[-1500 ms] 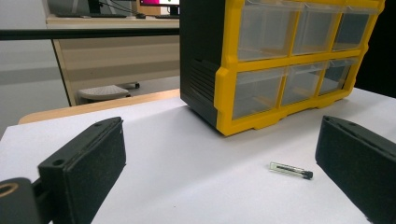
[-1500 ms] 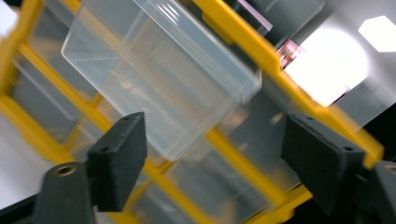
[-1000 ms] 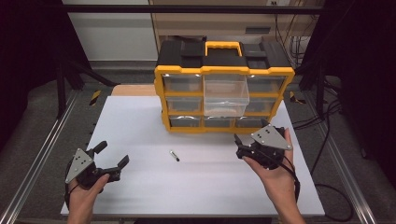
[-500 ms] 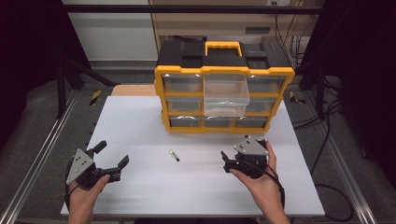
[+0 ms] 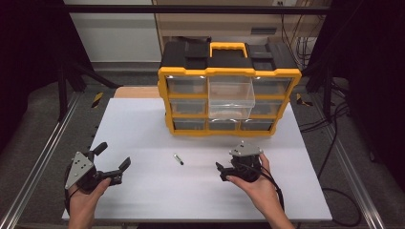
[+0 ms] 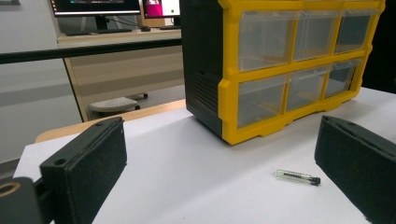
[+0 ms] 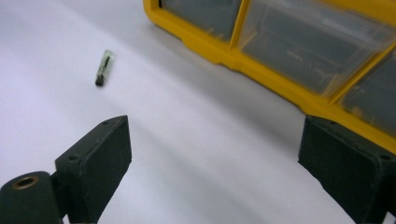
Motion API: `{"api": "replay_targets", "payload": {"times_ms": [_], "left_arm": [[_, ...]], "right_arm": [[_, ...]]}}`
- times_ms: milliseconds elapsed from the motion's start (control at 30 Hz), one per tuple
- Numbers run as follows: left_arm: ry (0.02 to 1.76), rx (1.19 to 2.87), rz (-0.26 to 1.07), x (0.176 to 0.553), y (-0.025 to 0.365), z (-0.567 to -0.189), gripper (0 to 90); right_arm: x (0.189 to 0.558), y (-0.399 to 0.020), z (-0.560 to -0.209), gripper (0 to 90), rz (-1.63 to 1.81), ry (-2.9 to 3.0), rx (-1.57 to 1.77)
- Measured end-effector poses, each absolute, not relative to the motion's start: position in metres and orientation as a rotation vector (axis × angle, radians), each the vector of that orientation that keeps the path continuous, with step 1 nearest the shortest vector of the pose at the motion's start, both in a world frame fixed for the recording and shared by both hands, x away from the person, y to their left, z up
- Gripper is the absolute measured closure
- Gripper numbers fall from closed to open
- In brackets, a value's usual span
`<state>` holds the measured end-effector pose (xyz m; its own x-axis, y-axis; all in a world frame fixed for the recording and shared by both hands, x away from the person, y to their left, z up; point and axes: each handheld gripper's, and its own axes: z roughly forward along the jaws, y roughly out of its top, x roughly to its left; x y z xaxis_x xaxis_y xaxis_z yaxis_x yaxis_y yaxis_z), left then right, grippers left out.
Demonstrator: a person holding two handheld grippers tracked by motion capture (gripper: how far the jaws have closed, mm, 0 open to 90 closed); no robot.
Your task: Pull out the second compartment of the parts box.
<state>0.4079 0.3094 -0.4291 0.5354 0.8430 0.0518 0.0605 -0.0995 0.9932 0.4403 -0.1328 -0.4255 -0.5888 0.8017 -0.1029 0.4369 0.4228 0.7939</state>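
A small clear vial with a black cap (image 5: pixel 178 159) lies on the white table (image 5: pixel 143 119) in front of a yellow and black drawer cabinet (image 5: pixel 229 62). The cabinet's top middle clear drawer (image 5: pixel 230 98) is pulled out. My left gripper (image 5: pixel 114 156) rests at the front left, open and holding nothing, with the vial (image 6: pixel 298 176) ahead near its right jaw. To the right of the vial, my right gripper (image 5: pixel 221 171) is open and points left, a short gap away. In the right gripper view the vial (image 7: pixel 103 68) lies beyond the left jaw and the cabinet (image 7: pixel 280 46) rises at the upper right.
The cabinet (image 6: pixel 280 60) stands at the back middle of the table. Metal rails (image 5: pixel 43 157) run along both table sides, and cables (image 5: pixel 334 143) trail on the floor at the right. A desk with monitors (image 6: pixel 93 9) stands beyond the table's far edge.
My right gripper has come forward and left from the cabinet's right front corner and now points at the vial. The left gripper and the vial have stayed put.
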Motion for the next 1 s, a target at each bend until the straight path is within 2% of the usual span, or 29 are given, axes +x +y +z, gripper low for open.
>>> {"api": "replay_targets", "payload": {"times_ms": [300, 1000], "left_arm": [[0.787, 1.545, 0.769, 0.409, 0.307, -0.43, 2.2], [0.799, 1.547, 0.771, 0.409, 0.307, -0.431, 2.1]], "right_arm": [[0.456, -0.121, -0.424, 8.5, 1.027, 2.265, 1.08], [0.463, -0.092, -0.43, 6.8, 1.075, 2.307, 1.056]]}}
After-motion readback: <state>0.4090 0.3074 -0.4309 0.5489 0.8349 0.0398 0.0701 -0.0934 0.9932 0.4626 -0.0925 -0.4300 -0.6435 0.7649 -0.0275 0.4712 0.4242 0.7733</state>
